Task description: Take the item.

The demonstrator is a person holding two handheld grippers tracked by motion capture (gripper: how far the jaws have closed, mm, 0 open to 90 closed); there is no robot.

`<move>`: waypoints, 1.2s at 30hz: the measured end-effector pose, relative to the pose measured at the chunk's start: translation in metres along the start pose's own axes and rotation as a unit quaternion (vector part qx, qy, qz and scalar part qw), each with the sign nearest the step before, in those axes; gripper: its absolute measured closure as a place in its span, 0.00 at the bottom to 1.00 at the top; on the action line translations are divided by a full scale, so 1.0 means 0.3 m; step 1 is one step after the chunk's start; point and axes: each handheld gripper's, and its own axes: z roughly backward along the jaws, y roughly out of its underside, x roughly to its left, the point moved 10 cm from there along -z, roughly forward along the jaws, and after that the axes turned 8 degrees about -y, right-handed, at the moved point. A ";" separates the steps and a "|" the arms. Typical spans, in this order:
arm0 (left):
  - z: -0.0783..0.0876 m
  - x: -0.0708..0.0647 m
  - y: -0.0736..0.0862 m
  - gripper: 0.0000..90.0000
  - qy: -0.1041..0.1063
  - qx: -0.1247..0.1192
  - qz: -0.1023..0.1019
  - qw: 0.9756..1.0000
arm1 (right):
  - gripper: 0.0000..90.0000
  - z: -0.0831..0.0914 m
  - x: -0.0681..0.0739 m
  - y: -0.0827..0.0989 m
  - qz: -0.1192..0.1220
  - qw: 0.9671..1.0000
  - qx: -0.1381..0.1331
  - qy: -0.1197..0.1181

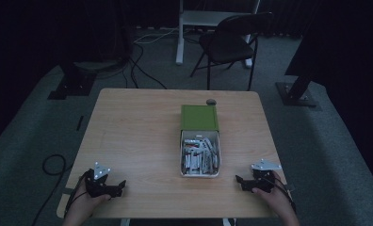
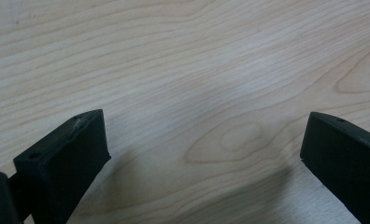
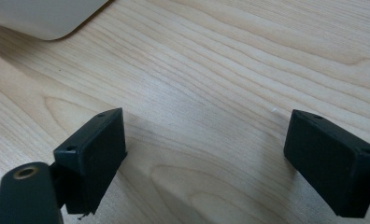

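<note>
A white tray [image 1: 182,155] holding several small white and red pieces lies mid-table, with a green box [image 1: 199,117] butted against its far end. My left gripper [image 1: 119,186] rests near the table's front left edge, jaws wide apart over bare wood [image 2: 206,135]. My right gripper [image 1: 239,181] sits near the front right, just right of the tray, open with nothing between its jaws [image 3: 205,140]. A pale rounded corner of the tray [image 3: 43,18] shows at the upper left of the right gripper view.
A small dark round object [image 1: 211,101] lies on the wooden table [image 1: 137,136] beyond the green box. A folding chair [image 1: 229,42] and a white table leg [image 1: 180,33] stand behind. Cables run over the floor at left [image 1: 52,165].
</note>
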 end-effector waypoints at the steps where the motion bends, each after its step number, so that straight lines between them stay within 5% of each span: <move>1: 0.000 0.000 0.000 0.02 0.000 0.000 0.000 1.000 | 0.14 0.000 0.000 0.000 0.000 1.000 0.000 0.000; 20: 0.037 -0.083 -0.098 0.02 0.030 -0.020 -0.015 0.999 | 0.14 0.000 0.001 0.001 -0.002 1.000 -0.001 0.000; 25: 0.038 -0.088 -0.121 0.02 0.015 -0.023 -0.031 0.999 | 0.14 0.000 0.001 0.001 -0.001 1.000 -0.001 0.000; 36: 0.067 -0.168 -0.214 0.02 0.057 -0.044 -0.033 0.997 | 0.14 0.000 0.001 0.001 -0.002 1.000 -0.001 0.000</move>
